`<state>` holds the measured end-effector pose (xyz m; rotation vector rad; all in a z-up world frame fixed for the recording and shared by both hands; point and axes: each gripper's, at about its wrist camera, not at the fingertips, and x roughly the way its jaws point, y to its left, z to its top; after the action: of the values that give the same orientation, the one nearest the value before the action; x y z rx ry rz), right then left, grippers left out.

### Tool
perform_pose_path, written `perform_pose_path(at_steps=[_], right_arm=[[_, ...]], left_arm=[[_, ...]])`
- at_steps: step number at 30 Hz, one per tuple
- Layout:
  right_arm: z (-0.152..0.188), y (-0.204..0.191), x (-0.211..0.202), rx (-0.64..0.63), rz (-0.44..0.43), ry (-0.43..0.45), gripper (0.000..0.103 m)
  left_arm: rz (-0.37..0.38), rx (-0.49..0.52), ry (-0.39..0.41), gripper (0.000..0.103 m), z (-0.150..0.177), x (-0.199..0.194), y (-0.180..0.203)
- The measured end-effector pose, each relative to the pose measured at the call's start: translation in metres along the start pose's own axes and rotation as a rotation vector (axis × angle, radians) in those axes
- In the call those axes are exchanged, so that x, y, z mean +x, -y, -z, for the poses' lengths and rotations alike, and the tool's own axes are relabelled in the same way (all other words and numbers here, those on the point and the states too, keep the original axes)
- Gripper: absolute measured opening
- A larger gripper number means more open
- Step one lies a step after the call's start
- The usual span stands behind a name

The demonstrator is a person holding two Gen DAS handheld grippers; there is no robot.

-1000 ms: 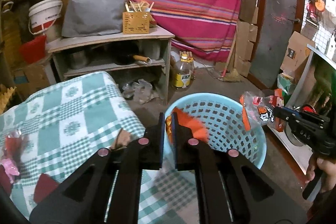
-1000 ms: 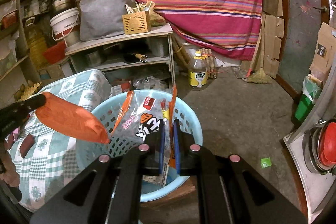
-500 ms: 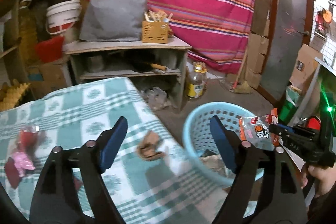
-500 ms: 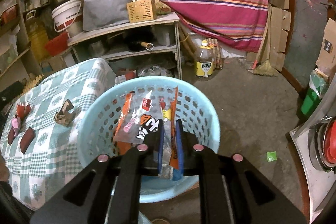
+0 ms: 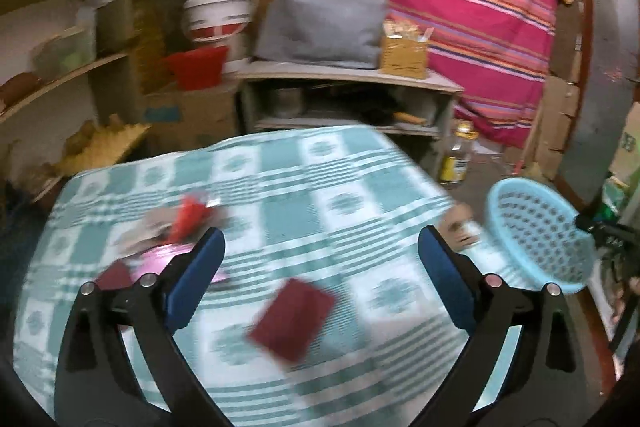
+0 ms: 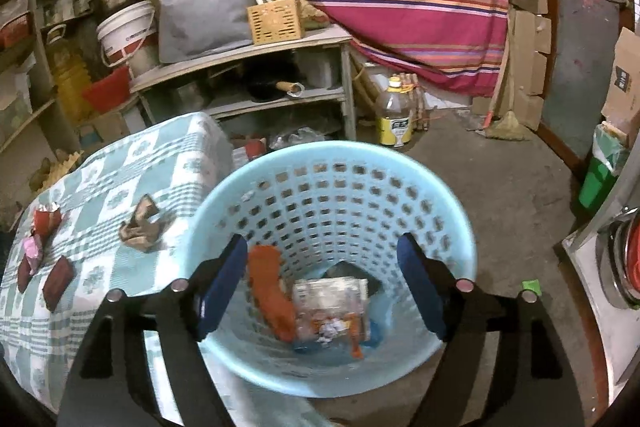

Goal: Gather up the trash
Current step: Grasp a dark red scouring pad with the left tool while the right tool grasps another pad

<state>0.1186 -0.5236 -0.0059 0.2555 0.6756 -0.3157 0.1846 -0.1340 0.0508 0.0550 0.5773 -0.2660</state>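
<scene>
Below the right gripper (image 6: 322, 287), whose jaws are opening with nothing between them, the blue basket (image 6: 452, 223) already holds an orange wrapper (image 6: 272, 299) and a clear snack bag (image 6: 332, 311). The left gripper (image 5: 320, 283), also opening and empty, faces the checked tablecloth (image 5: 304, 187); a dark red packet (image 5: 294, 323) lies between its jaws, red and pink wrappers (image 5: 176, 239) beside its left jaw, a brown crumple (image 6: 140, 227) nearer the basket. Judging by this, roughly half remains.

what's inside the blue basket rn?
In the blue basket: an orange wrapper and a clear snack bag. Anything beneath them is covered.
</scene>
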Motion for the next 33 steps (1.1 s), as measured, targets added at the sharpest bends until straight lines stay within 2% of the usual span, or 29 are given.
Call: perform_pose_path(at_steps=[9,15,22,29,33], right_arm=[[0.015,-0.085,-0.005,-0.087,-0.041,0.055,0.087],[0.025,-0.141,0.003,-0.134,-0.067,0.051,0.089],[0.030,-0.181,0.013,-0.188,-0.071,0.021,0.089],[0.028,-0.195,0.023,-0.216,-0.064,0.004,0.089],[0.030,-0.199,0.028,-0.217,-0.068,-0.012,0.089]], left_arm=[[-0.156,-0.087,-0.062,0.096,0.035,0.009,-0.130],[-0.188,-0.157,-0.122,0.097,0.056,0.025,-0.187],[-0.183,-0.203,-0.205,0.097,0.066,0.056,-0.209],[-0.185,-0.234,-0.275,0.096,0.066,0.085,-0.213],[-0.145,-0.250,-0.310,0.089,0.068,0.094,-0.216]])
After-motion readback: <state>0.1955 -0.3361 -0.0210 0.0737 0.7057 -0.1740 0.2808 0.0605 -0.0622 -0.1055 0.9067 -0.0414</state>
